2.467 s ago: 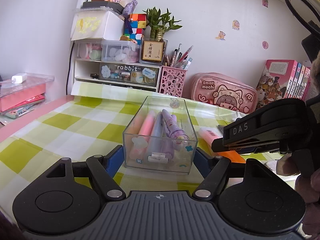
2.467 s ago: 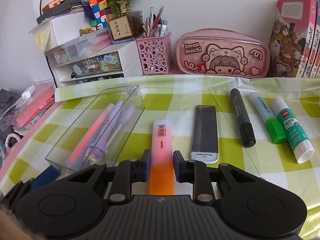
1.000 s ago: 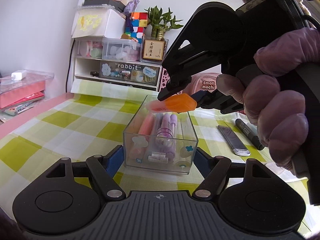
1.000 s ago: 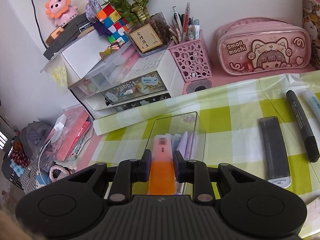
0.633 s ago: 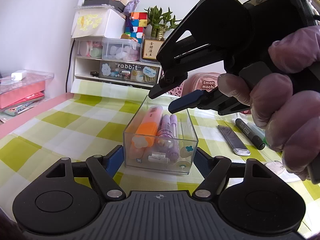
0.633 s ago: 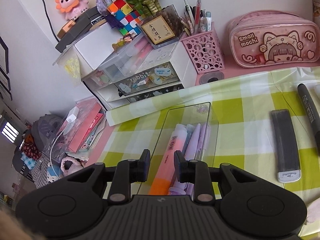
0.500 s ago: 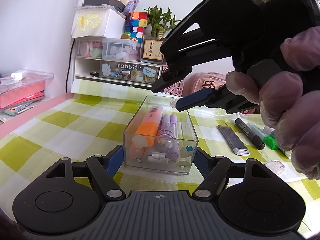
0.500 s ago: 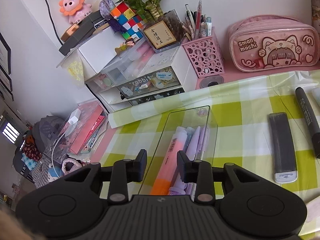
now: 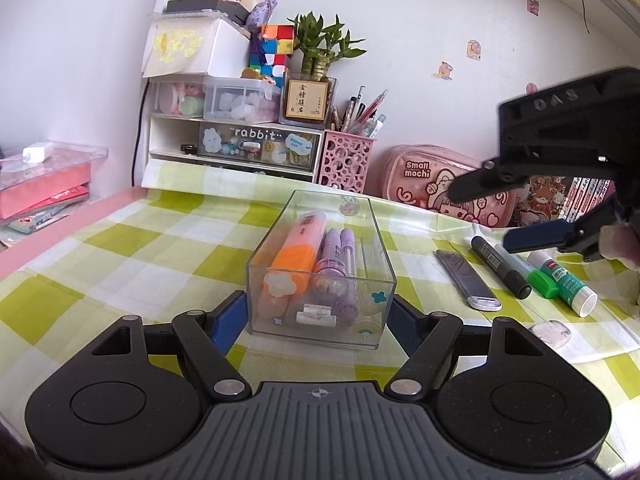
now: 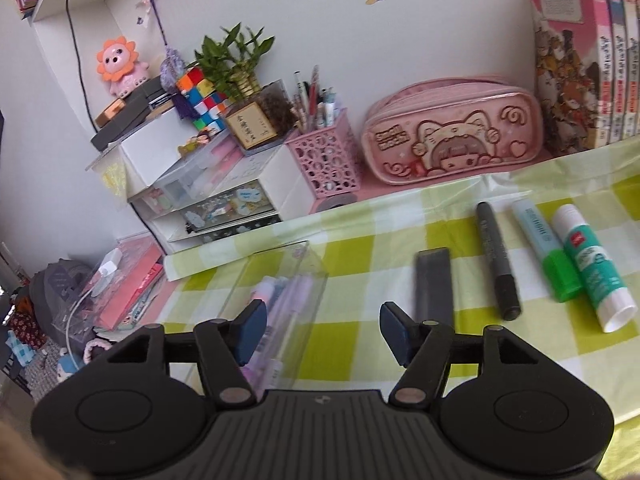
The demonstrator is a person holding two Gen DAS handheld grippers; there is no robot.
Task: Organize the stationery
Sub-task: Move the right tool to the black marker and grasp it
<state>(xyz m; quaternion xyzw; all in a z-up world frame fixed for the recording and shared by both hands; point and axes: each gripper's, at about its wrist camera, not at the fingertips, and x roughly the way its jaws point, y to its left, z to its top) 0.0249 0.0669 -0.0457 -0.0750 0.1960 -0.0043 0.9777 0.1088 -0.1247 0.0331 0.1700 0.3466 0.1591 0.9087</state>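
A clear plastic box (image 9: pixel 320 280) stands on the checked cloth and holds an orange highlighter (image 9: pixel 294 254) and purple pens (image 9: pixel 340 264). My left gripper (image 9: pixel 318 316) has its fingers against the two sides of the box's near end. My right gripper (image 10: pixel 322 330) is open and empty, in the air to the right of the box (image 10: pixel 280 292); it shows in the left wrist view (image 9: pixel 492 216). On the cloth to the right lie a dark flat case (image 10: pixel 434 284), a black marker (image 10: pixel 496 264), a green highlighter (image 10: pixel 548 256) and a glue stick (image 10: pixel 592 268).
Along the back wall stand a white drawer unit (image 9: pixel 236 148), a pink pen holder (image 9: pixel 346 160), a pink pencil pouch (image 10: pixel 452 128) and books (image 10: pixel 588 60). A clear tray with pink boxes (image 9: pixel 44 184) sits at the left. A small clear blob (image 9: pixel 550 330) lies near the glue stick.
My right gripper let the orange highlighter go into the box, opened wide, and moved away to the right. The left gripper stayed at the box.
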